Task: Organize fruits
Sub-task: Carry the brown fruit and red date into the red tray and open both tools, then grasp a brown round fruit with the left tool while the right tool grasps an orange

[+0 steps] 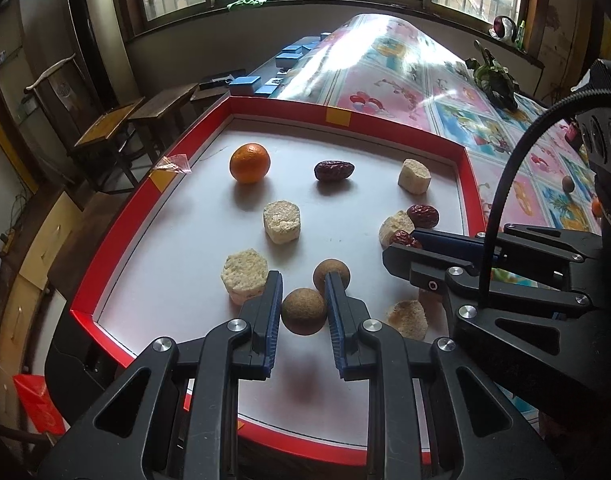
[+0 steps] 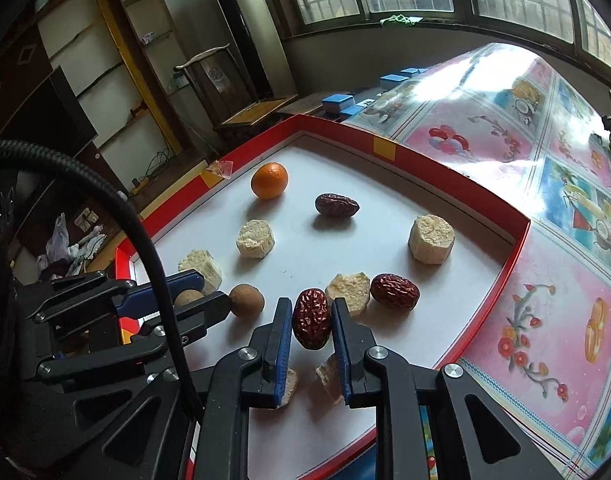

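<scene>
The table (image 1: pixel 405 80) under its bright picture cloth runs toward the windows, and on its near end sits the red-walled tray (image 1: pixel 117 236), white inside. Scattered there are 5 pale cakes (image 1: pixel 281 222), an orange (image 1: pixel 249 162) near the far left corner, 2 loose dates (image 2: pixel 337 204) and a brown ball (image 1: pixel 331 276).

The left tongs (image 1: pixel 304 312) are closed on a second brown ball (image 1: pixel 304 311), lifted clear of the tray floor to judge by its shadow. The right tongs (image 2: pixel 311 326) are clamped on a wrinkled red date (image 2: pixel 311 323), above a broken cake.

Both fruits look squarely pinched at mid-body; I'd keep the squeeze steady and the fingers tilted down so neither rolls out, then set like beside like.

The 2 tools sit close, so I'd move 1 at a time. The middle and far right of the tray are open; the low wall only matters near the edges.
</scene>
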